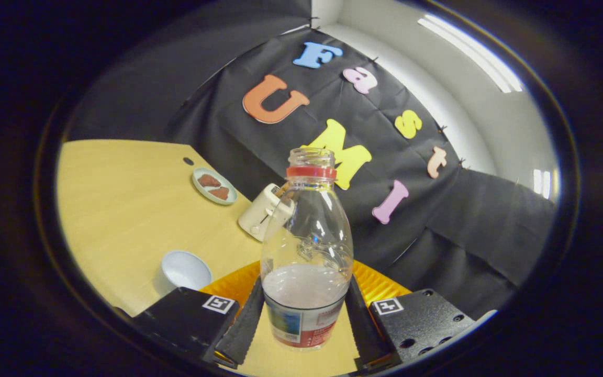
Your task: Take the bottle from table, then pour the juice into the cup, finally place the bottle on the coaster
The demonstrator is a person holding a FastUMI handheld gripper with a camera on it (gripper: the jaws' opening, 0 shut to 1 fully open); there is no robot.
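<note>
Bottle (306, 251) sits upright btwn the gripper (304, 319) fingers, cap off, pale juice low inside. Fingers closed in to bottle width, both pressing its lower sides at label level. Orange coaster (380, 285) directly behind/under bottle. White cup (183, 272) just left of left finger, on table (123, 209). Toaster (265, 212) & plate (214, 186) beyond.

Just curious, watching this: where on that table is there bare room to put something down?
The wide bare stretch of table lies beside the plate, above the cup. It is crowded near the tool, whose fingers clamp the bottle over the coaster, with the toaster just beyond.
</note>
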